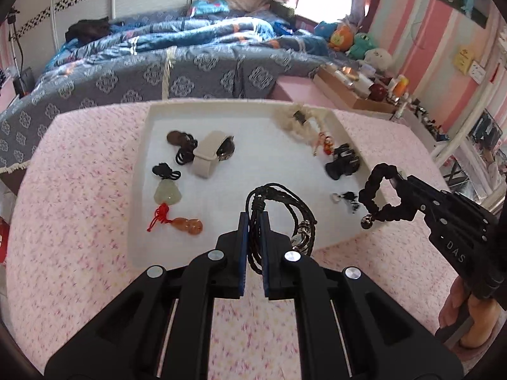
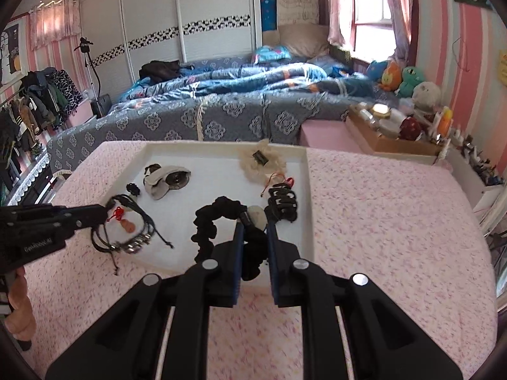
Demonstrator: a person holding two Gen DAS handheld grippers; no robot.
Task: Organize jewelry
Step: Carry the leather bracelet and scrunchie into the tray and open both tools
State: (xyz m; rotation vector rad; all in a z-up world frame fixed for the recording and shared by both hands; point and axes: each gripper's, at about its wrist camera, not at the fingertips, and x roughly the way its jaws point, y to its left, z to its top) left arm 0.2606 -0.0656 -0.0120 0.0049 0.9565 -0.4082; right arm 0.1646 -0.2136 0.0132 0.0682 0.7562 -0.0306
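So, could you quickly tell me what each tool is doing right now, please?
Left tool: closed on the black cord bracelet.
Right tool: closed on the black scrunchie.

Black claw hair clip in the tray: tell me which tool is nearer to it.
Right. The right tool, shut on a black scrunchie, is just beside the clip. The left tool, shut on a black cord bracelet, is farther off, mid-tray.

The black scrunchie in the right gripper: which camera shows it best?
The left wrist view: there the black scrunchie hangs as a whole loop with a small bead, pinched by the right gripper at the tray edge. In the right wrist view the jaws hide part of the loop.
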